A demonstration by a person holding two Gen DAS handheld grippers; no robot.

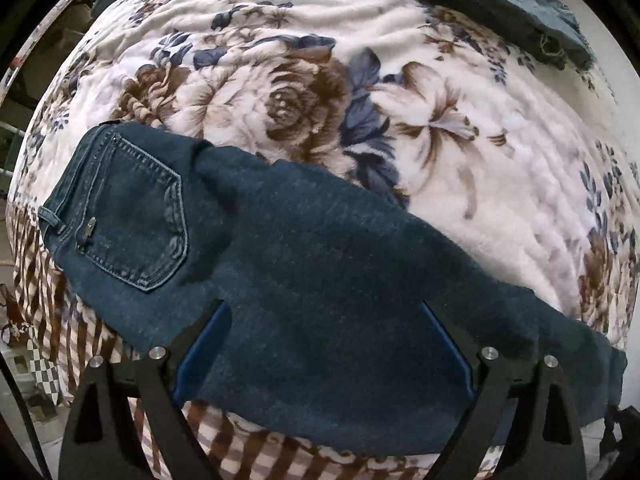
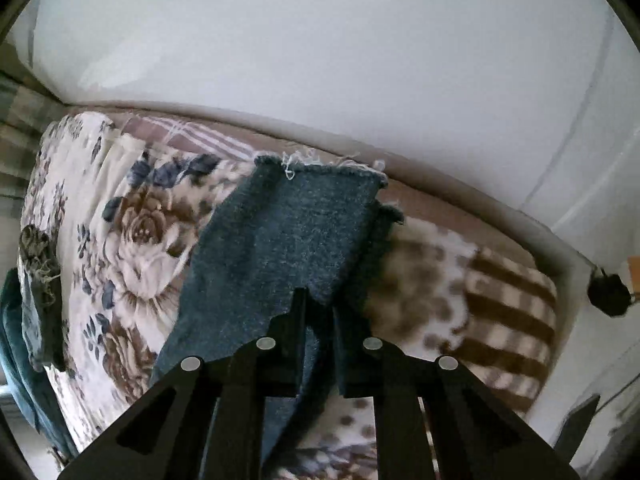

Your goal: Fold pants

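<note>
Left gripper: jaws spread wide over the thigh of the jeans, nothing pinched. Right gripper: jaws pressed together, pinching a denim leg short of the frayed hems. Jeans: dark blue, laid flat on the bed's floral blanket, legs stacked. Long axis runs from the back pocket and waistband toward the hems. Handling, judged: soft, limp, moderately heavy, not fragile; best taken at waistband and hems.

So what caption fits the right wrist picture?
Right gripper pinching the jeans leg near its frayed hem on a floral blanket.
</note>
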